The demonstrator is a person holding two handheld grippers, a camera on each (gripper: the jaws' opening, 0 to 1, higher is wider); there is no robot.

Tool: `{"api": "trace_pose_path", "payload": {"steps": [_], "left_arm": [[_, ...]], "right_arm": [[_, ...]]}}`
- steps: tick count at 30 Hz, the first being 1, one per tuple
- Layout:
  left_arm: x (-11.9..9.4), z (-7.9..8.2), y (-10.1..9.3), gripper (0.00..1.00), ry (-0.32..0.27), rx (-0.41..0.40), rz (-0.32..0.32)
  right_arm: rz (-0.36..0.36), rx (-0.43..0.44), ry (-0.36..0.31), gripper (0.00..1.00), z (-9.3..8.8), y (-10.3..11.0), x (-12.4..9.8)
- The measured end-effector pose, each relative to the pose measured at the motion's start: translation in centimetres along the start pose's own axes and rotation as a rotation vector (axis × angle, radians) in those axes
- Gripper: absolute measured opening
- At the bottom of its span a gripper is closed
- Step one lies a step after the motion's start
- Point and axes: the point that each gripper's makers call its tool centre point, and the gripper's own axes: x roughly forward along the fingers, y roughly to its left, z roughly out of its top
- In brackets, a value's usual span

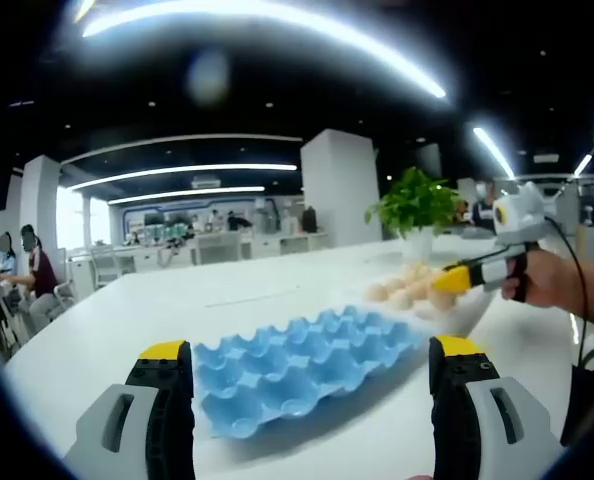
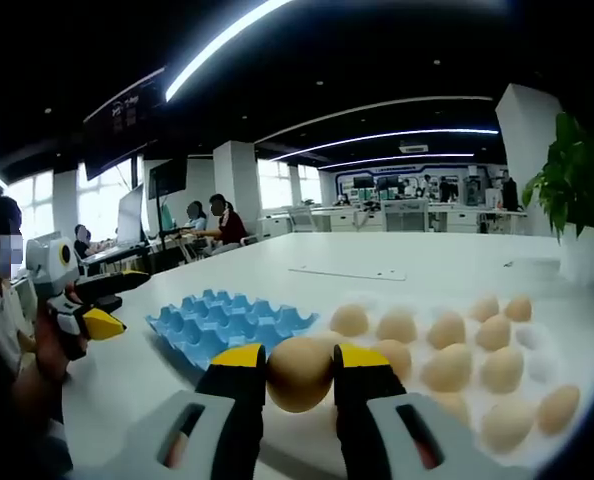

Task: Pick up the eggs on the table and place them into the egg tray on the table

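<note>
A blue egg tray (image 1: 302, 365) lies empty on the white table (image 1: 177, 310), between the jaws of my left gripper (image 1: 312, 352), which stands open just short of it. Beyond the tray's far right corner is a cluster of tan eggs (image 1: 407, 290). My right gripper (image 1: 449, 281) comes in from the right over those eggs, held by a hand. In the right gripper view, my right gripper (image 2: 299, 365) is shut on a brown egg (image 2: 299, 374). Several more eggs (image 2: 457, 355) lie on the table behind it. The blue egg tray (image 2: 227, 325) sits to the left, and the left gripper (image 2: 92, 300) further left.
A potted green plant (image 1: 417, 210) stands behind the eggs, also at the right edge of the right gripper view (image 2: 577, 200). A flat white strip (image 2: 347, 273) lies on the far table. People sit at desks in the background. A dark bag (image 1: 592, 390) hangs at the right.
</note>
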Motion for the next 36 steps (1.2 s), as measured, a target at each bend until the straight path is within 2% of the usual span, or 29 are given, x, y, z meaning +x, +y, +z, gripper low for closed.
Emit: {"api": "trace_pose_path", "payload": {"steps": [7,12,16,18,23,30,33,36], "left_arm": [[-0.3,0.0,0.1,1.0,0.008,0.029,0.053],[-0.2,-0.1,0.5,1.0,0.017,0.026,0.064],[-0.1,-0.4,0.4,1.0,0.019,-0.025,0.026],[0.1,-0.4,0.4,1.0,0.016,-0.034,0.029],[0.6,-0.3,0.6,1.0,0.017,0.008,0.057],[0.4,0.3,0.8,1.0,-0.012,-0.004,0.065],[0.6,0.2,0.8,1.0,-0.009,-0.02,0.055],[0.5,0.7,0.5,1.0,-0.031,-0.043,0.025]], "right_arm": [[0.002,0.02,-0.007,0.28,-0.1,0.0,-0.3],[0.009,0.022,-0.002,0.28,-0.2,0.4,-0.2],[0.019,0.011,0.0,0.28,0.0,0.8,-0.1],[0.028,0.002,-0.007,0.28,0.2,1.1,-0.1],[0.037,0.013,-0.014,0.28,-0.2,1.2,-0.2],[0.045,0.014,-0.021,0.28,-0.5,1.0,-0.7],[0.044,0.003,-0.021,0.28,-0.6,0.9,-0.8],[0.051,0.005,-0.025,0.28,-0.5,1.0,-0.9]]}}
